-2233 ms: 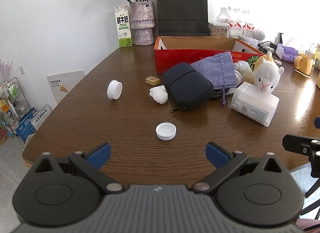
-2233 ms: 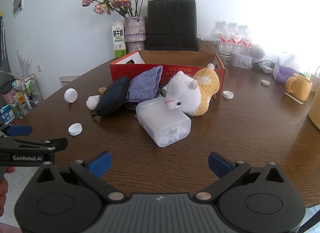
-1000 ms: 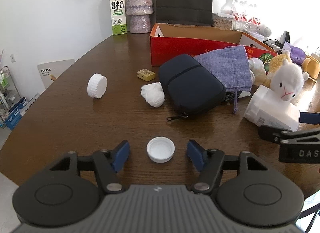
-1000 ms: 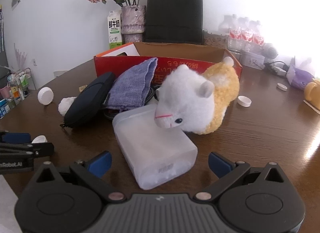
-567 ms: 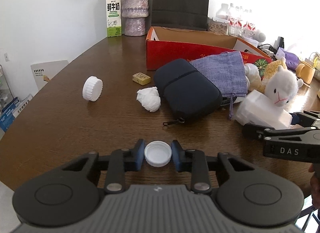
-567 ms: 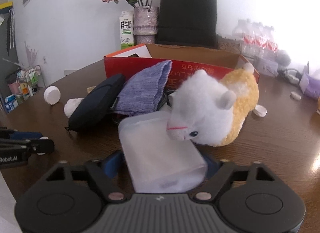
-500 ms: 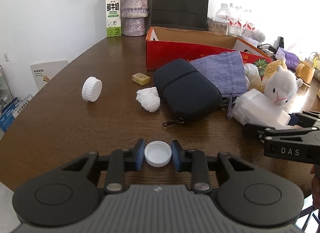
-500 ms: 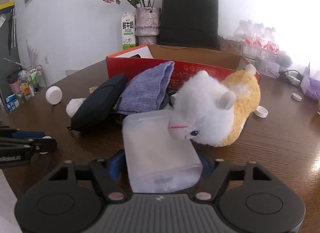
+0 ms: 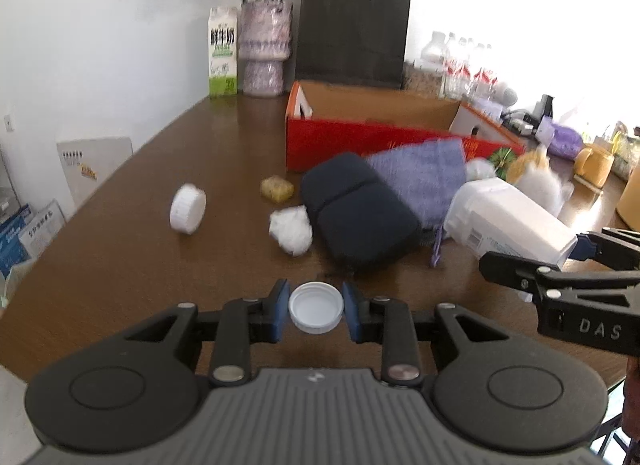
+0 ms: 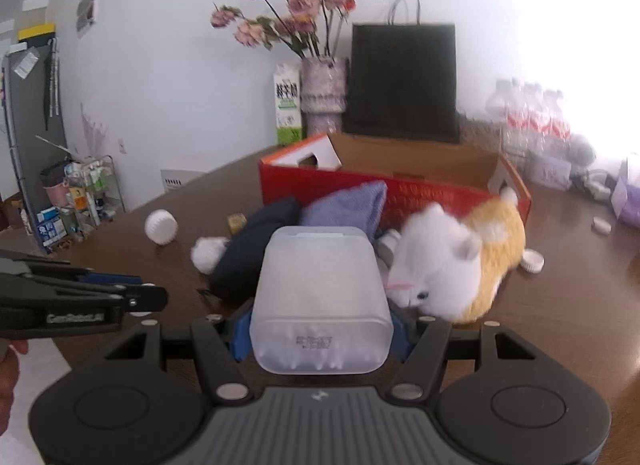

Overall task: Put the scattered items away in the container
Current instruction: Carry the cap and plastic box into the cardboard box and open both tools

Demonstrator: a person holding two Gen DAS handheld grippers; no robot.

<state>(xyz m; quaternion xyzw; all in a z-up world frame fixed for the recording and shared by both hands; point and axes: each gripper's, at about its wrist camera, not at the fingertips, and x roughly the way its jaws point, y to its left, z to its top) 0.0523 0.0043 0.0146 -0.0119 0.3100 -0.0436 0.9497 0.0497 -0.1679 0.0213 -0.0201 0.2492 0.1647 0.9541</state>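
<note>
Scattered items lie across the brown table point(image 9: 120, 249), in front of the red cardboard box point(image 9: 360, 137) that sits open-topped near its far side. Nearest the box are a dark zip pouch point(image 9: 356, 213) with a purple cloth bag point(image 9: 424, 169) draped over it, a crumpled white wad point(image 9: 291, 228), a small yellow block point(image 9: 277, 188) and a ribbed white lid point(image 9: 187, 208) standing on edge. A plush toy point(image 10: 452, 265) lies on its side right of the pouch. The left gripper point(image 9: 316, 308) is clamped on a small white cap point(image 9: 316, 307), blue pads pressing both sides of it. The right gripper point(image 10: 320, 329) grips a frosted plastic tub point(image 10: 320, 297) by its near end, jaws closing on it, the tub tilted up off the table. Behind the box stand a milk carton point(image 9: 222, 57), a vase of flowers point(image 9: 266, 49) and a black paper bag point(image 9: 352, 29).
</note>
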